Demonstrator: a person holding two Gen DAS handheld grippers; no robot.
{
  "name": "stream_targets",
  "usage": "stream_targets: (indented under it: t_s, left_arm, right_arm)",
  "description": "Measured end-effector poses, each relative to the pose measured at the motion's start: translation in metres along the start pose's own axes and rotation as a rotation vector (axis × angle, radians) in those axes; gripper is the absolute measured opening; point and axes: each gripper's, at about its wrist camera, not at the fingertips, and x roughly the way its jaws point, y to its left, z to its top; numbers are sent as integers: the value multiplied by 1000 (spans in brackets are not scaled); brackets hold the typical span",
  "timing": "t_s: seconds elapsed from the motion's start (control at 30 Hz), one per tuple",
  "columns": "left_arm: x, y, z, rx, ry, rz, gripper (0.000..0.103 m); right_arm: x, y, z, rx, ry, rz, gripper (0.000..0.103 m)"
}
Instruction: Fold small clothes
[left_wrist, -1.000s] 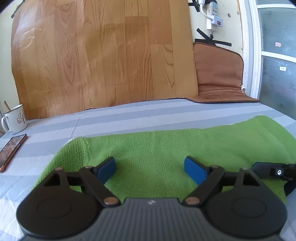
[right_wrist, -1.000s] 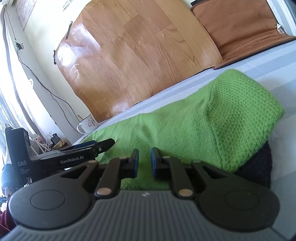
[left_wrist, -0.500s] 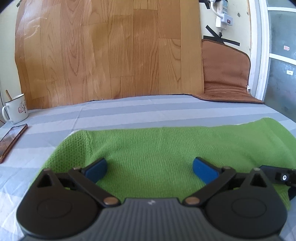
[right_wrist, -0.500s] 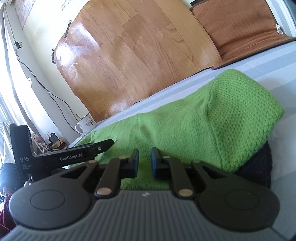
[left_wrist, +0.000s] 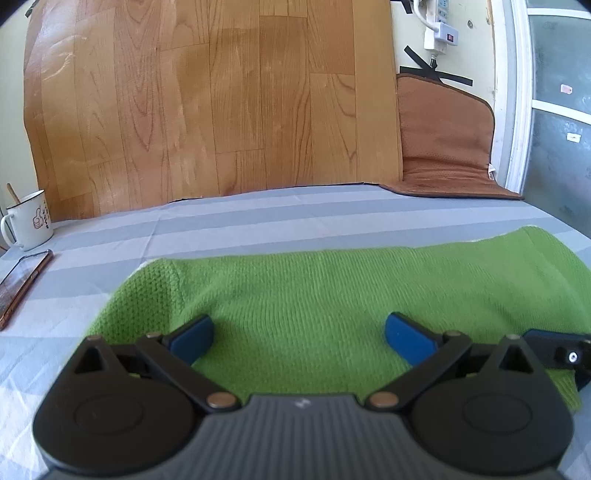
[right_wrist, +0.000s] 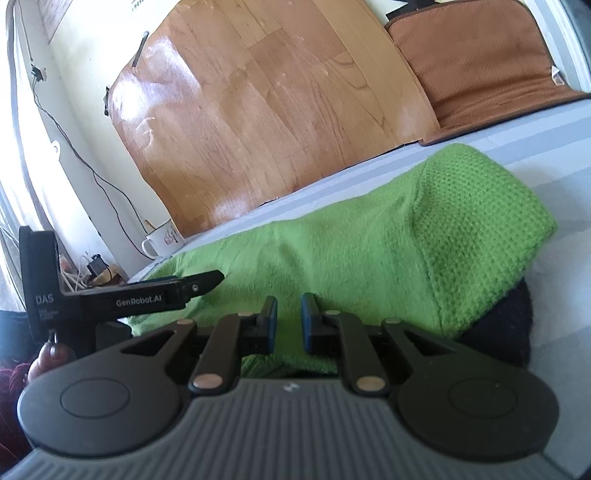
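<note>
From your left wrist, your left gripper stood spread wide, released, over the near edge of the green knit garment, which lay flat across the striped sheet. A mug sat at nine o'clock, a phone just below it.

From your right wrist, your right gripper was nearly closed, a narrow gap between its pads; you could not tell whether it pinched the garment's near edge. Dark cloth showed beneath at three o'clock.
</note>
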Motion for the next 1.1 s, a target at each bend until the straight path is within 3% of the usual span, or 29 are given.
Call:
stream_targets:
  t_s: [0.1,0.17,0.23,0.37,0.47,0.63,0.7,0.73,0.83,0.9,1.0,1.1]
  left_arm:
    - [-2,2,0,-7,-7,-10,103]
    - [-8,5,-1,-11,-28,-23,103]
    - [-14,7,-2,-14,-50,-41,103]
    - [-23,11,-4,-30,-87,-99,103]
    - [-25,14,-3,-43,-97,-128,101]
    - [-17,17,-1,-64,-46,-127,78]
    - [-16,16,-1,-57,-39,-109,76]
    - [-15,14,-2,-47,-39,-100,74]
    - [-14,8,-2,-14,-38,-73,73]
    - [-13,8,-2,-15,-39,-73,73]
    - [-18,20,0,-69,-41,-124,77]
    - [-27,51,6,-219,-55,-239,79]
  right_arm:
    - [-18,-3,3,21,-5,11,31]
    - [-41,-12,5,55,-67,3,40]
    - [-68,-29,8,129,-129,-52,44]
    - [-114,-66,6,301,-217,-197,62]
    - [-114,-74,7,316,-179,-246,62]
    - [-67,-76,20,318,-61,-221,62]
    - [-51,-77,23,335,-50,-195,61]
    - [-40,-78,26,355,-37,-178,57]
    - [-21,-77,29,409,10,-169,32]
    - [-21,-73,34,437,30,-175,28]
    - [-31,-48,51,370,6,-169,26]
    - [-34,-2,73,195,-27,-133,26]
